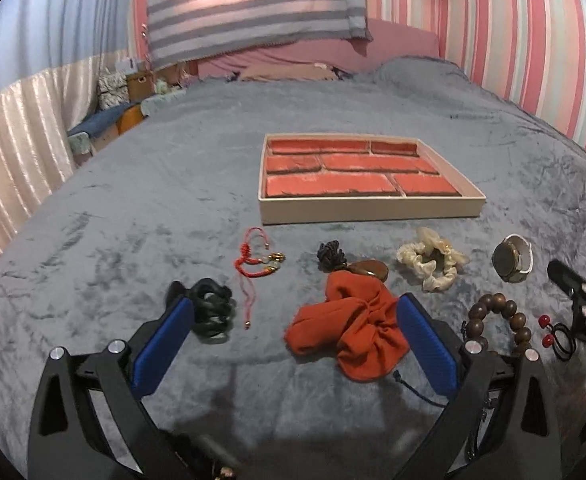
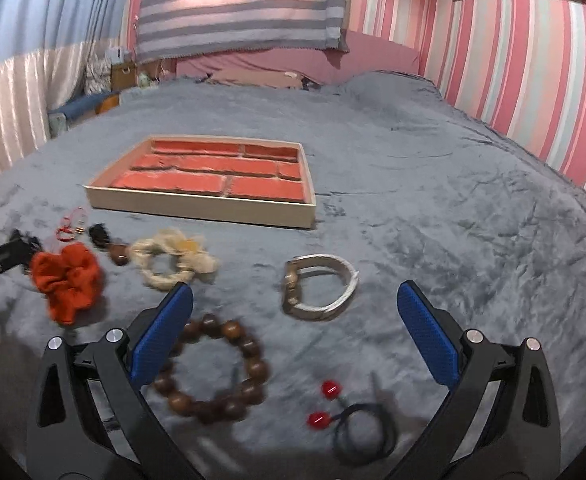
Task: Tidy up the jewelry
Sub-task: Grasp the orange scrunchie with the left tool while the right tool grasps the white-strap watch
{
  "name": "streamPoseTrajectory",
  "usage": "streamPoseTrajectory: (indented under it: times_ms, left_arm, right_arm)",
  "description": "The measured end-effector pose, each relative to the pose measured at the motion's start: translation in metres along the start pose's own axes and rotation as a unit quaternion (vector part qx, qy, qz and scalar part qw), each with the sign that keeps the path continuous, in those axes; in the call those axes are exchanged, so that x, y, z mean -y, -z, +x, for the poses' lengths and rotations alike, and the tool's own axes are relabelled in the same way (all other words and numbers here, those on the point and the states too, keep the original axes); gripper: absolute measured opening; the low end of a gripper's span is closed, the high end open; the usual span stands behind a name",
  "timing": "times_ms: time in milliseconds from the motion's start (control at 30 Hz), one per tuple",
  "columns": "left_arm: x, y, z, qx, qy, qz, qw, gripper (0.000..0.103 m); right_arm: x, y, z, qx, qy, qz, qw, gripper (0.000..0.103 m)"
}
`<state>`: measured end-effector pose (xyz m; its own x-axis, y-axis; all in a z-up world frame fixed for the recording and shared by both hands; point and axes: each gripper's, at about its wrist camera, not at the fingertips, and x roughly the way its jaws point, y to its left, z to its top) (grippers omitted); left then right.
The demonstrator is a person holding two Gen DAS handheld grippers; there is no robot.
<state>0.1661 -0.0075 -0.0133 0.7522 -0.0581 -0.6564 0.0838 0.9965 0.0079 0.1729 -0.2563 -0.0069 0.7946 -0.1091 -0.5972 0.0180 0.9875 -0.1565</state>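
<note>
We are at the start: both tongs, left (image 1: 293,332) and right (image 2: 293,332), gape empty. The orange scrunchie (image 1: 347,330) lies lower centre; the tray (image 1: 373,210) above holds nothing. Next, close on it.

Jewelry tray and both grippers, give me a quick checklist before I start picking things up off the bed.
1. Tray compartments free of items: ok.
2. Left gripper open, holding nothing: ok.
3. Right gripper open, holding nothing: ok.
4. Orange scrunchie between the left fingers: ok.
5. Scrunchie clear of neighbours: not ok, it overlaps the brown pendant.
6. Wooden bead bracelet centred for the right gripper: not ok, it lies by the left-hand finger.
</note>
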Motion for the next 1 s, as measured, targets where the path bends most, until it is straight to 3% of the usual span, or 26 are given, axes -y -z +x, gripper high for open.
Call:
streamPoseTrajectory:
  times_ms: [300,467,667,800,867,1000]
  left_arm:
    - [0.000,0.009,0.028,-0.031,0.038,0.001,0.9988,0.098]
    - [0.000,0.009,0.037,-0.044,0.049,0.001,0.9978,0.094]
    - [0.004,0.009,0.047,-0.058,0.050,0.011,0.9970,0.082]
    - [0.003,0.008,0.056,-0.073,0.058,0.011,0.9956,0.071]
    - [0.001,0.008,0.058,-0.077,0.062,0.007,0.9951,0.068]
    - [0.001,0.007,0.067,-0.091,0.071,0.008,0.9933,0.054]
  right_arm:
    - [0.035,-0.003,0.055,-0.063,0.011,0.035,0.997,0.099]
    - [0.054,0.000,0.070,-0.073,0.011,0.062,0.995,0.097]
    - [0.064,-0.002,0.092,-0.100,0.004,0.072,0.992,0.077]
    - [0.066,0.004,0.113,-0.134,-0.011,0.084,0.987,0.057]
    - [0.065,0.004,0.120,-0.142,-0.012,0.082,0.986,0.053]
    - [0.064,0.004,0.128,-0.154,-0.017,0.080,0.985,0.046]
